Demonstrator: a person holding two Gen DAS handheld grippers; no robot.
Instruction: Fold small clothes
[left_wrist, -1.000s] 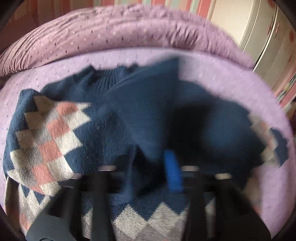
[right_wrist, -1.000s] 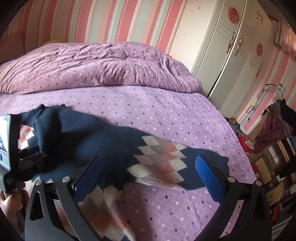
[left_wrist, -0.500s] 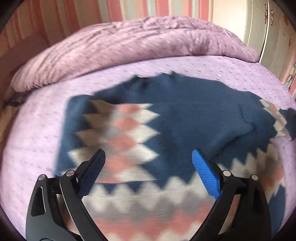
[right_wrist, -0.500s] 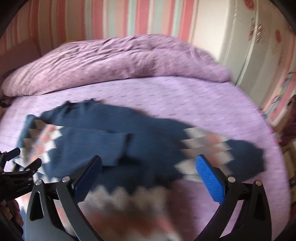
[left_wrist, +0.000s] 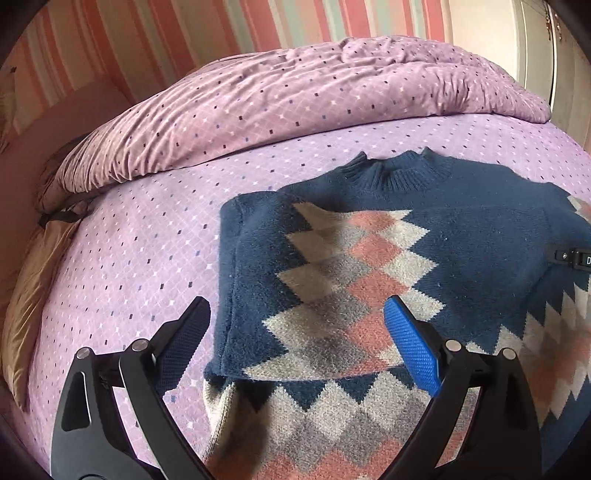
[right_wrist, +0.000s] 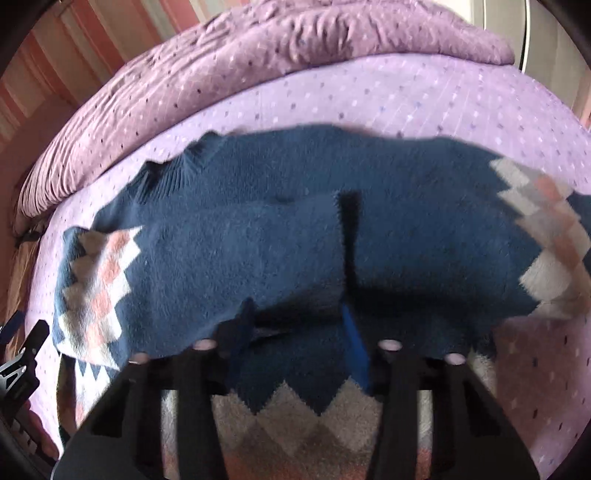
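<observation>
Left wrist view: the left tool (left_wrist: 297, 343) hangs released over the sweater (left_wrist: 369, 258), its two fingers spread wide with nothing between them; its jaws have just been opening. The navy sweater with its pink, grey and cream diamonds lies flat on the purple bed (left_wrist: 147, 240), collar pointing toward the rumpled duvet (left_wrist: 295, 99). One sleeve is already folded across the chest, its cuff end lying just ahead of the tool. So the first sleeve fold looks finished on this side, and this hand seems free to steady or smooth the cloth. The tool points steeply down and forward over the near left part of the garment.

Right wrist view: the right tool (right_wrist: 295, 339) is low on the sweater (right_wrist: 295, 240), angled sharply down, with its jaws having just been closing. Its fingers stand narrow in the dark knit near the folded sleeve's end; whether cloth is truly pinched cannot be told from the blurred, shadowed frame. The other sleeve (right_wrist: 546, 236) lies stretched out toward the right. Probably the next move is a firm pinch, then a lift and carry across.
</observation>
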